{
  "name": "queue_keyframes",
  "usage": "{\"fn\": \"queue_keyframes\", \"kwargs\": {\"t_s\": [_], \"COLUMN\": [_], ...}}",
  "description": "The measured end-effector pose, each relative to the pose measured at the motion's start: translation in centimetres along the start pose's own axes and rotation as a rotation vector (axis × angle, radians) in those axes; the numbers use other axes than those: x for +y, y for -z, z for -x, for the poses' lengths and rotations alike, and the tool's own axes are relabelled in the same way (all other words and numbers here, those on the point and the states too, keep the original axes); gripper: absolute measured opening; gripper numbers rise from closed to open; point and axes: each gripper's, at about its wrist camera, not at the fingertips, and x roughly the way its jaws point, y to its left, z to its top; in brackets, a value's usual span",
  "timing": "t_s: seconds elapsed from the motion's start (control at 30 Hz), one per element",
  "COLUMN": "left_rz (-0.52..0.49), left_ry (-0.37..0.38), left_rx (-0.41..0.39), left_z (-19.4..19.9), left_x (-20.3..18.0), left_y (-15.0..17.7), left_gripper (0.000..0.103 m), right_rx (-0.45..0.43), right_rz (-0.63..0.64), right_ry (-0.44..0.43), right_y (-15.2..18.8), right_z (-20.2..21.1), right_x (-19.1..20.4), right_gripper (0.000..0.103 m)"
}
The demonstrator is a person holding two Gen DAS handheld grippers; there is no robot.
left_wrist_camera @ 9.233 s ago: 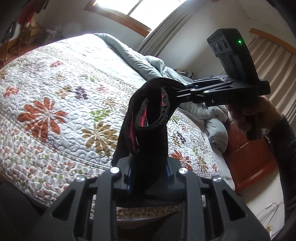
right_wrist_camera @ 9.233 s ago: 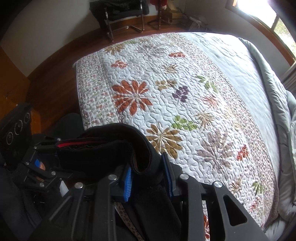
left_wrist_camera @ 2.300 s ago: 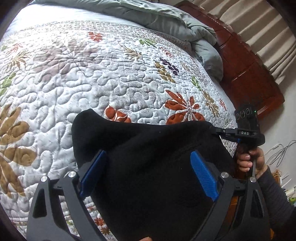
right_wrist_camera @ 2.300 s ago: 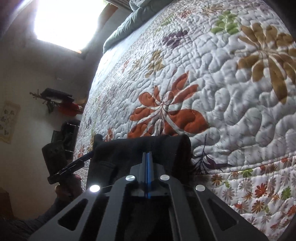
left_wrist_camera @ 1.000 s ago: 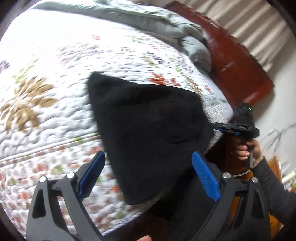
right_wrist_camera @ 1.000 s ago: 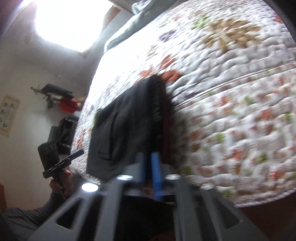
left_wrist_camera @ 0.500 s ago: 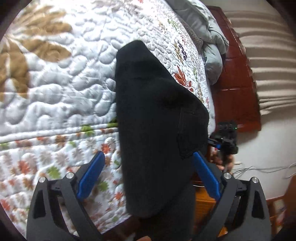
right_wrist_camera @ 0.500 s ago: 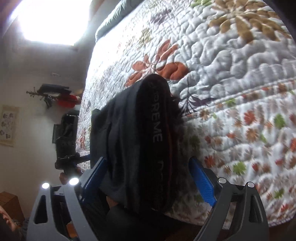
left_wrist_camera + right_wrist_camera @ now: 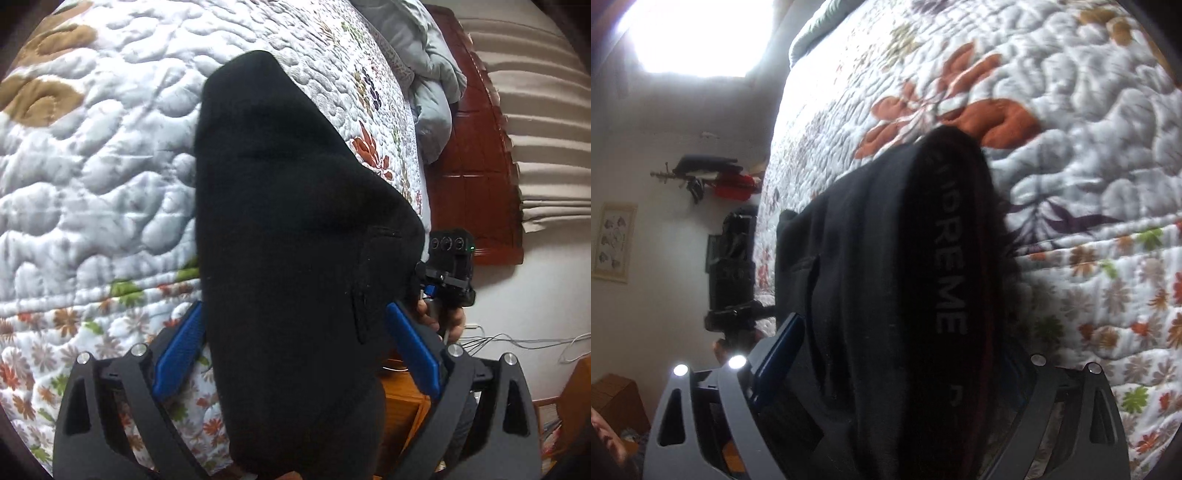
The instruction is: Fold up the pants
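Note:
Black pants [image 9: 280, 184] lie folded on the floral quilt, their near end hanging over the bed's edge. My left gripper [image 9: 293, 306] is open, its blue pads [image 9: 177, 347] standing either side of the hanging cloth. In the right wrist view the pants [image 9: 871, 240] show a lettered waistband [image 9: 945, 258]. My right gripper [image 9: 901, 332] is open wide around that end, one blue pad [image 9: 779, 350] beside the cloth and the other hidden behind it. Each view shows the other gripper at the far side of the pants: the right one [image 9: 428, 286] in a hand, the left one [image 9: 764, 310].
The quilted bedspread [image 9: 92, 166] covers the bed, with a bunched grey duvet [image 9: 432, 74] against a red-brown headboard [image 9: 480, 166]. A wooden cabinet [image 9: 402, 406] and loose cables [image 9: 517, 339] are below on the right. A wall rack with clothes [image 9: 713, 177] hangs beyond the bed.
The right jaws went from nearly shut on the waistband to wide open. Both grippers sank toward the bed's edge, the left one rolled, and the pants now rest on the quilt.

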Motion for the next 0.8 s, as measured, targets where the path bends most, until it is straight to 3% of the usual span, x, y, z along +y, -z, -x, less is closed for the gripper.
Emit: {"fn": "queue_keyframes", "kwargs": {"t_s": [0.1,0.17,0.23,0.53,0.8], "left_rz": [0.003,0.000,0.014,0.001,-0.043], "left_ry": [-0.023,-0.057,-0.075,-0.093,-0.115], "left_rx": [-0.010,-0.016,-0.015,-0.055,-0.124], "left_z": [-0.3,-0.2,0.0,1.3,6.6], "left_x": [0.0,0.0,0.3,-0.4,-1.0], "left_y": [0.0,0.0,0.0,0.4,0.7], "left_gripper": [0.092,0.067,0.057,0.040,0.038], "right_rx": [-0.005,-0.011,-0.021,-0.095,-0.113], "right_rz": [-0.005,-0.011,0.007,0.097,0.207], "right_ry": [0.022,0.029,0.039,0.110,0.099], "right_y": [0.2,0.4,0.6,1.5,0.1], "right_z": [-0.2,-0.1,0.1,1.7,1.0], "right_x": [0.1,0.1,0.7,4.8,11.0], "right_gripper": [0.083,0.072,0.056,0.033,0.032]}}
